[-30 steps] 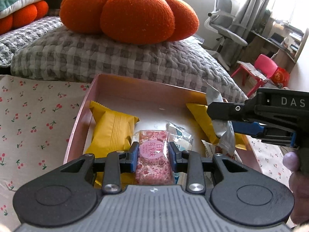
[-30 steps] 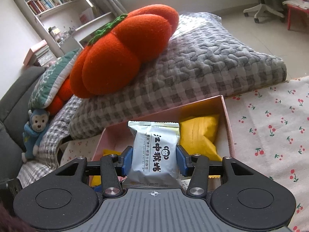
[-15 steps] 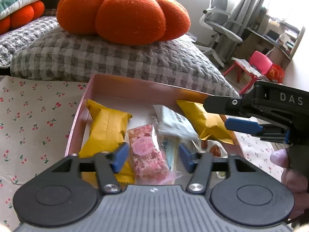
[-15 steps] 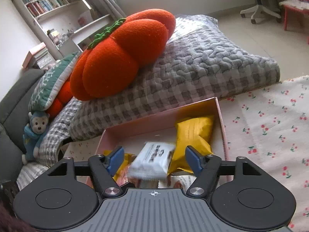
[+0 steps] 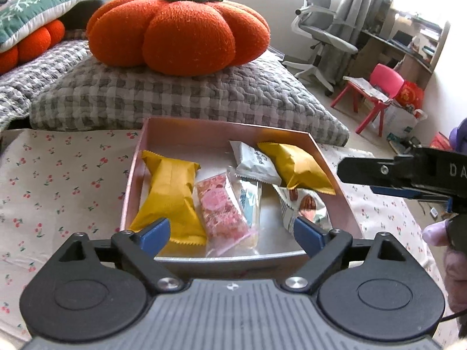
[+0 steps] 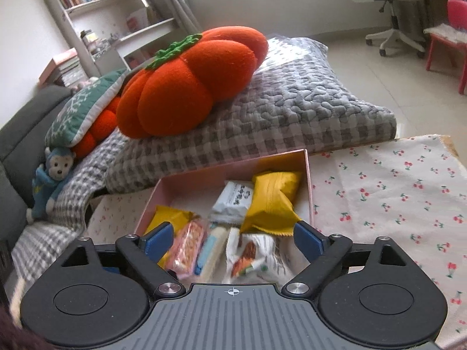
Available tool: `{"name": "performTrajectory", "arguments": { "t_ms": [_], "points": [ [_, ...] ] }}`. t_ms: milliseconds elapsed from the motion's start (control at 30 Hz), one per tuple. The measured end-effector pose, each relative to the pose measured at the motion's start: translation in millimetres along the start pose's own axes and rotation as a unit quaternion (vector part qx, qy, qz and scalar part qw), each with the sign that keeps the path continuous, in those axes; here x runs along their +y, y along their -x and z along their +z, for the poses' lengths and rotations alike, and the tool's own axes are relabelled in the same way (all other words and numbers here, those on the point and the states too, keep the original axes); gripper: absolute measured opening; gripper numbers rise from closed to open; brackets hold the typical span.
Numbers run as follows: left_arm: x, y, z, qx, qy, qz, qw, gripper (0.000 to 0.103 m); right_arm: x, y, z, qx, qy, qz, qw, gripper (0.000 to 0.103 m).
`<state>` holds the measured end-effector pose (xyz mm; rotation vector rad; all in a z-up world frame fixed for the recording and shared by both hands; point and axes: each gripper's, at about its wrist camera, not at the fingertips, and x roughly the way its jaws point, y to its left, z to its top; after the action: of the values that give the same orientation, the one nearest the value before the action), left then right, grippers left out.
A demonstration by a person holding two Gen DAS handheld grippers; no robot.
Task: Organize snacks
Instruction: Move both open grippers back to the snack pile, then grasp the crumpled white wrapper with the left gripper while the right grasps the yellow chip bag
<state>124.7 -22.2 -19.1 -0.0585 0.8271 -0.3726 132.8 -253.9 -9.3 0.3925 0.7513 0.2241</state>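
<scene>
Both grippers hang over the near edge of a shallow pink box [image 5: 186,128] that sits on a cherry-print cloth [image 5: 64,180]. The left gripper [image 5: 232,234] has its blue pads spread wide and its jaws are opening; nothing is pinched, though the packets in the box lie below the gap. The right gripper [image 6: 233,237] is likewise spread, its jaws opening, with no packet touched by either pad. In the left wrist view the right gripper enters from the right edge, beside the box's right wall, with a hand [image 5: 449,250] behind it.

All snacks lie inside the box. At the left lies a yellow packet [image 5: 170,195]. Just right of it rests a pink packet [image 5: 224,210], which overlaps a narrow clear packet with blue print [image 5: 249,201]. At the far middle lies a white packet with black characters [image 5: 255,162], leaning against a second yellow packet [image 5: 294,166] at the far right. Under that packet's near end lies a white packet printed with nuts [image 5: 303,207], in the near right corner.

Beyond the box, a grey checked quilt [image 5: 186,99] bears an orange pumpkin cushion [image 5: 178,29].
</scene>
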Motion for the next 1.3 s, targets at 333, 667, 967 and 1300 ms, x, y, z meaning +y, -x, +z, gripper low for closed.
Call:
{"name": "performTrajectory", "arguments": {
  "t_ms": [333,667,967,1300],
  "points": [
    [-3,27,-21,0.012,-0.04,0.014,0.999,0.099,4,33,-30,0.006,0.047,-0.007,0.999,0.097],
    [-1,45,-44,0.03,-0.05,0.022,0.9981,0.102,11,51,-57,0.007,0.093,-0.024,0.995,0.097],
    [-1,50,-77,0.084,-0.068,0.04,0.9933,0.102,6,57,-79,0.016,0.109,-0.042,0.993,0.098],
    [-3,53,-103,0.131,-0.091,0.044,0.9862,0.102,6,47,-106,0.069,0.12,-0.051,0.989,0.098]
  ]
}}
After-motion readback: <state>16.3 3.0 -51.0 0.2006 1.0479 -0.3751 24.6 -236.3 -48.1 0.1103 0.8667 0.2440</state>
